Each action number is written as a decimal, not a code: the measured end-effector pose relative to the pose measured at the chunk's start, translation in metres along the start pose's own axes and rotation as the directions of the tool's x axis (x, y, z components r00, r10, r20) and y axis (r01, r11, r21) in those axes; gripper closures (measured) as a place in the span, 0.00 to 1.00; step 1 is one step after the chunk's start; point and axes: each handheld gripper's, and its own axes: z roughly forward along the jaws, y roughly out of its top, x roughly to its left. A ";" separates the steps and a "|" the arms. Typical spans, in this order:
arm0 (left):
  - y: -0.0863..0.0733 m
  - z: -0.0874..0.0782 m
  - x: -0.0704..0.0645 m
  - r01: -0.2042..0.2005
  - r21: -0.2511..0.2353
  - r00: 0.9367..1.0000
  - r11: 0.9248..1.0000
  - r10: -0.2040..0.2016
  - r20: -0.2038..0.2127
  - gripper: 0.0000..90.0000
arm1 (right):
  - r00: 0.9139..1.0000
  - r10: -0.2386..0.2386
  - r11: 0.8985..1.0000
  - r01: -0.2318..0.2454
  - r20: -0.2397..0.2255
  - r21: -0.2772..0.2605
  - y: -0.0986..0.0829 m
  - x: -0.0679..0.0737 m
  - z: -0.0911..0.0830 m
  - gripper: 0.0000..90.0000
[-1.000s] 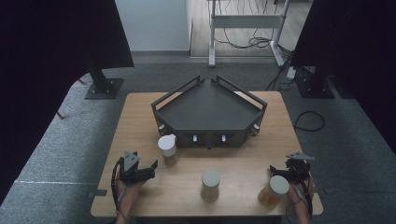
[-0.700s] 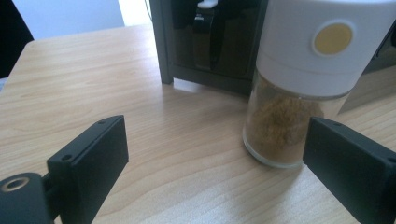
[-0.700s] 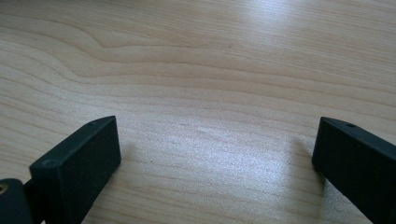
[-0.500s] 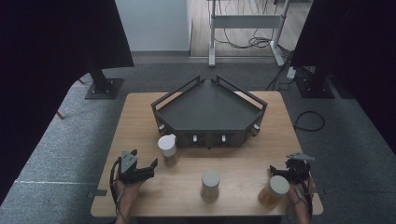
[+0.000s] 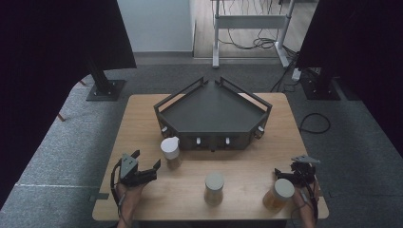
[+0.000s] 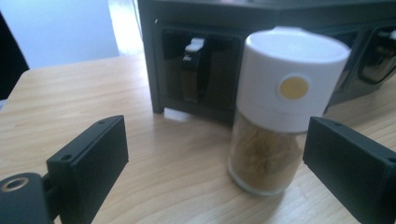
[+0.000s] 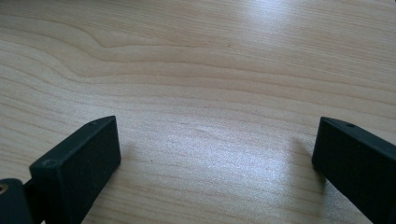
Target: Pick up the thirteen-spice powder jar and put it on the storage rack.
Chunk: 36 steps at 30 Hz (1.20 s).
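A glass jar of tan spice with a white lid [image 5: 170,151] stands just in front of the dark five-sided rack [image 5: 214,110]. My left gripper [image 5: 146,160] is open a little to the jar's left, pointing at it. In the left gripper view the white-lidded jar [image 6: 280,116] stands upright ahead of the open left gripper [image 6: 219,158], closer to the right-hand jaw and touching neither. My right gripper [image 5: 286,170] is open near the table's front right, over bare wood. The right gripper [image 7: 215,154] has nothing between its jaws.
A second jar [image 5: 214,188] stands at the front middle of the wooden table [image 5: 138,118]. A third jar [image 5: 279,194] stands at the front right, beside my right hand. The rack's front wall [image 6: 187,28] has slots with dark holders in them.
My left gripper has edged slightly right and turned toward the white-lidded jar. The right gripper and the jars have stayed put.
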 end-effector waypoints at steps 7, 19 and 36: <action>-0.002 0.000 0.001 -0.012 -0.045 0.999 0.999 0.013 0.030 0.07 | 1.000 0.000 1.000 0.000 0.000 0.000 0.000 0.000 0.000 0.00; -0.006 0.004 0.007 -0.022 -0.084 0.996 0.996 0.030 0.088 0.07 | 1.000 0.000 1.000 0.000 0.000 0.000 0.000 0.000 0.000 0.00; -0.003 0.022 0.001 -0.033 -0.081 0.992 0.996 0.043 0.121 0.07 | 1.000 0.000 1.000 0.000 0.000 0.000 0.000 0.000 0.000 0.00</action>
